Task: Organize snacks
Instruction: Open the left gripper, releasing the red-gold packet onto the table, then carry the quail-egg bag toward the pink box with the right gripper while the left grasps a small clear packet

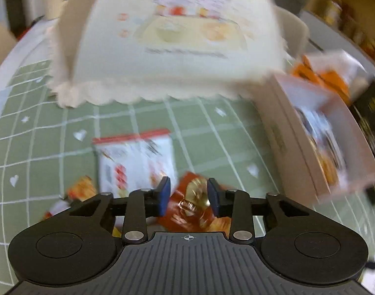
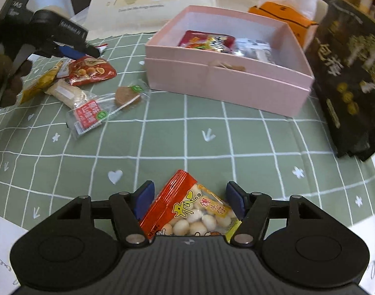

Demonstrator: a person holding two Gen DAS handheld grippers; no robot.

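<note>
We saw a red packet of small round snacks lying on the green checked cloth between the spread fingers of the right gripper, neither pad touching it. The pink box beyond already held a few packets. At the far left, the left gripper stood over a red and gold packet; whether its narrowed pads pressed it, we could not tell.
</note>
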